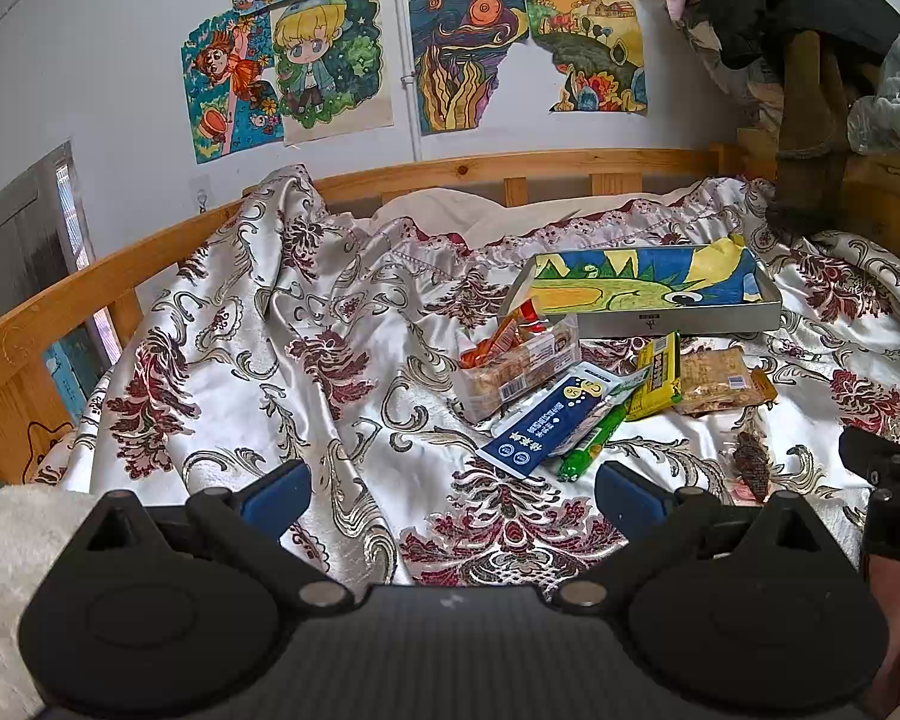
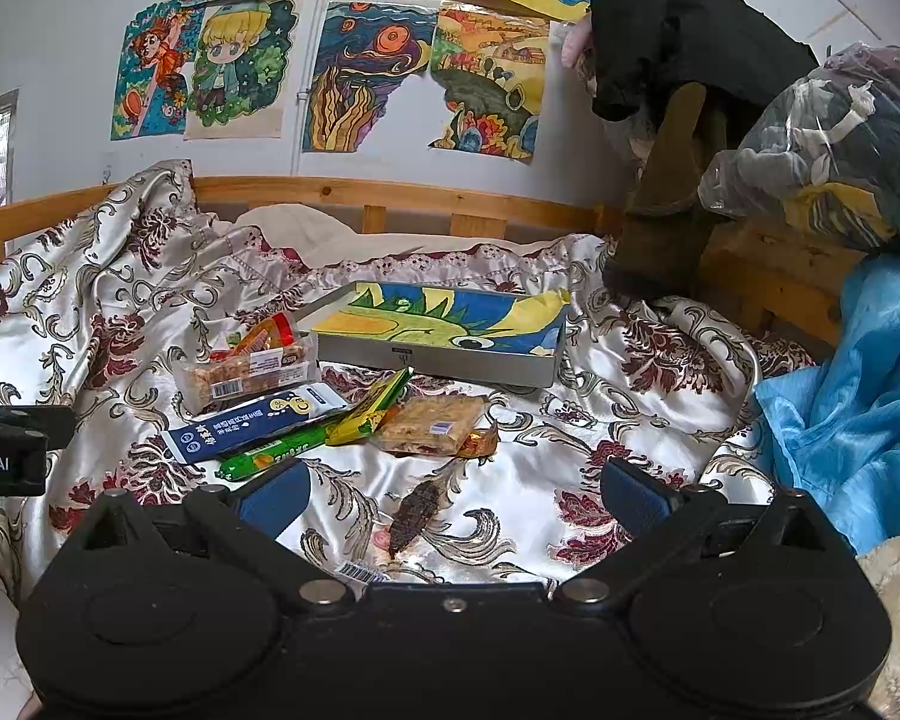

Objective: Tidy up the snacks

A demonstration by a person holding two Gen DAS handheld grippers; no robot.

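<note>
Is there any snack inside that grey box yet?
No. The grey box holds only a colourful drawing; the snacks lie outside it on the bedspread.

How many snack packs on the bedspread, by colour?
Clear cracker packs: 2
Navy blue sachet: 1
Green sausage stick: 1
Yellow-green wrapper: 1
Orange-red packet: 1
Clear pack with dark dried snack: 1
Total: 7

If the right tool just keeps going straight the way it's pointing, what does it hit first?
Most likely the small dark dried snack in clear wrap, which lies on the bedspread between the open fingers of the right tool. Beyond it comes the square cracker pack, then the tray. Depth is hard to judge.
</note>
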